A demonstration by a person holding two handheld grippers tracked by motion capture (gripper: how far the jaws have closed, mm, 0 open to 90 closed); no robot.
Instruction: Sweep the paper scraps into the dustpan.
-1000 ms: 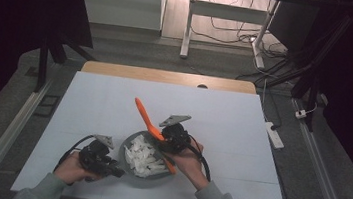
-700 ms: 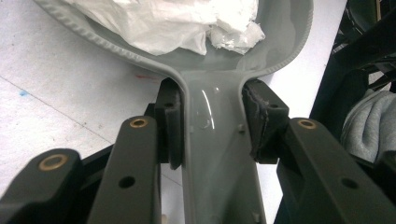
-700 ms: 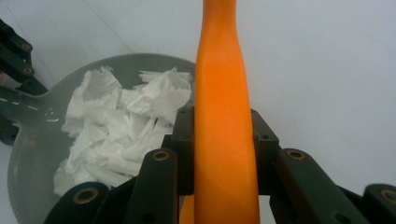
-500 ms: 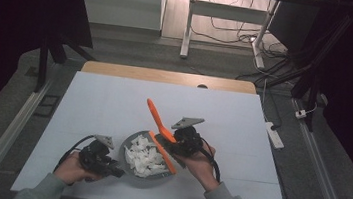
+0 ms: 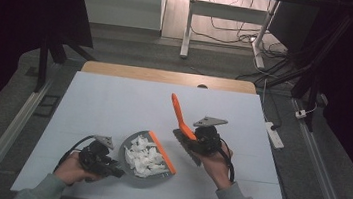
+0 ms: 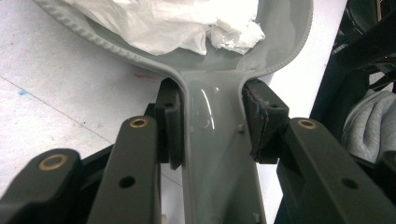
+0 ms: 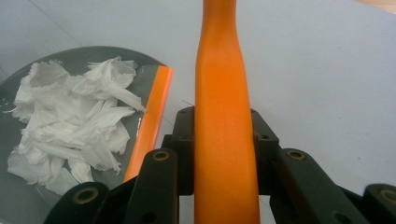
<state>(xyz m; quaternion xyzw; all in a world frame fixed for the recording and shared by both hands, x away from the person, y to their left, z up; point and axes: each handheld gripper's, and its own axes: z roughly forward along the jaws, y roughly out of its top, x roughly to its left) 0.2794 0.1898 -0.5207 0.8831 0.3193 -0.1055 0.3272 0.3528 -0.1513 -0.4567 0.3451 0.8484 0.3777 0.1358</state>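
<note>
Rightward and away from the grey plastic dustpan (image 5: 150,158) has swung the right tongs (image 5: 195,138), clenched on the orange-handled brush (image 5: 179,114). Left tongs (image 6: 212,119) clamp the dustpan's handle, crumpled white tissue paper (image 5: 143,157) lying beyond them. Tilting the pan could spill paper onto the desk (image 5: 113,102).

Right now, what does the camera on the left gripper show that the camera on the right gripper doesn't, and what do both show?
Left gripper view alone: the black-jawed left gripper shut on the grey plastic dustpan's handle, beside a grey garment at the table edge.

Right gripper view alone: the black-jawed right gripper shut on the orange brush handle, plus the dustpan's orange lip.

Both: crumpled white paper scraps in the dustpan, on the white table.
</note>
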